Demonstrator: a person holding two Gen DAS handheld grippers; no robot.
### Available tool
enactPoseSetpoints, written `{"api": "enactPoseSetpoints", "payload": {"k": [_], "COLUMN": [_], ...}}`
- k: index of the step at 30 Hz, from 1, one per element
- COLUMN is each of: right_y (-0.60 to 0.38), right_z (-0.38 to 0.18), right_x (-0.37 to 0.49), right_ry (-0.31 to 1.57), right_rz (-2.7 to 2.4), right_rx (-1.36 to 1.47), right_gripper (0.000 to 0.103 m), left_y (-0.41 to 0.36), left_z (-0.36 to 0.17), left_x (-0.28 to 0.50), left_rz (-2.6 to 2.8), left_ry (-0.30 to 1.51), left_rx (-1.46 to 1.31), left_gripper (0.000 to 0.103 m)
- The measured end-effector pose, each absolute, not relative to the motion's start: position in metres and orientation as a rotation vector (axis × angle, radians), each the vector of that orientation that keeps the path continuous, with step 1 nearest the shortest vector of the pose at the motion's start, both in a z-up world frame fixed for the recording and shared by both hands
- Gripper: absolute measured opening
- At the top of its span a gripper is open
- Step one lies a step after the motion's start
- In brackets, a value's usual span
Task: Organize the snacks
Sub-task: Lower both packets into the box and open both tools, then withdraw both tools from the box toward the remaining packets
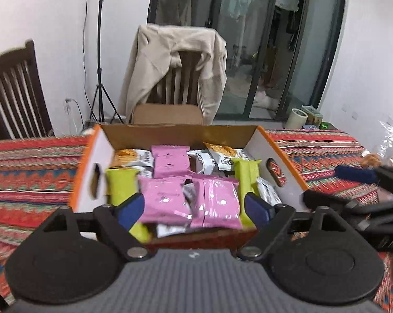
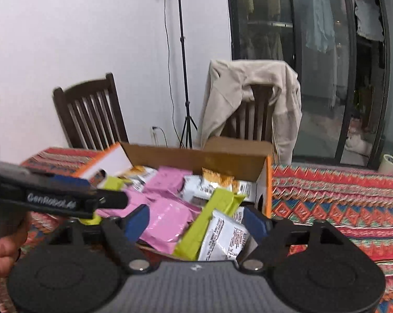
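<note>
The cardboard box [image 1: 259, 144] sits on the patterned counter [image 1: 326, 154], heaped with small snack packets. Both the left tongs [image 1: 194, 210] and the right tongs [image 2: 196, 223] stand wide apart with nothing between their pads, hovering over the near end of the box. The pink packets [image 1: 217, 200] look light, soft and crinkly, and their glossy film is probably slippery. The green packet [image 2: 209, 221] leans tilted at the near right. Pinching a packet across its flat middle, not its thin sealed edge, seems safest.
</note>
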State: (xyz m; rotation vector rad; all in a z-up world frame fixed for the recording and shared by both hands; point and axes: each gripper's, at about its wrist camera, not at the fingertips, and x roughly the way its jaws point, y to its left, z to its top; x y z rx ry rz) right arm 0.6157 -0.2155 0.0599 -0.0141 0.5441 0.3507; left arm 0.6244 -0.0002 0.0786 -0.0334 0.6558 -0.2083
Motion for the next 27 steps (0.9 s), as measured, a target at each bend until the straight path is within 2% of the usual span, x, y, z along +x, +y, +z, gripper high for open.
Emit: {"api": "enactPoseSetpoints", "payload": {"k": [4, 7, 11, 15, 22, 27], "right_y": [-0.227, -0.238, -0.247, -0.257, -0.263, -0.265], "right_z": [0.094, 0.111, 0.118, 0.108, 0.072, 0.04], "right_x": [0.555, 0.508, 0.444, 0.381, 0.281, 0.23], "right_ry": [0.487, 0.45, 0.417, 0.398, 0.399, 0.413], "right_rz": [0.361, 0.359, 0.361, 0.366, 0.337, 0.294], "right_rx": [-0.024, -0.004, -0.009, -0.007, -0.052, -0.068], "right_gripper": [0.089, 0.098, 0.098, 0.103, 0.103, 0.103], "left_y": [0.014, 0.023, 0.029, 0.035, 0.034, 0.032], "left_z": [0.106, 0.116, 0.119, 0.112, 0.076, 0.042], "left_x": [0.558, 0.506, 0.436, 0.368, 0.269, 0.227], "left_rz": [-0.229, -0.247, -0.23, -0.216, -0.17, -0.133], "left_ry": [0.601, 0.574, 0.513, 0.462, 0.425, 0.451], "left_rx": [-0.03, -0.022, 0.0, 0.014, 0.0, -0.018], "left_gripper": [0.098, 0.099, 0.103, 0.103, 0.103, 0.103]}}
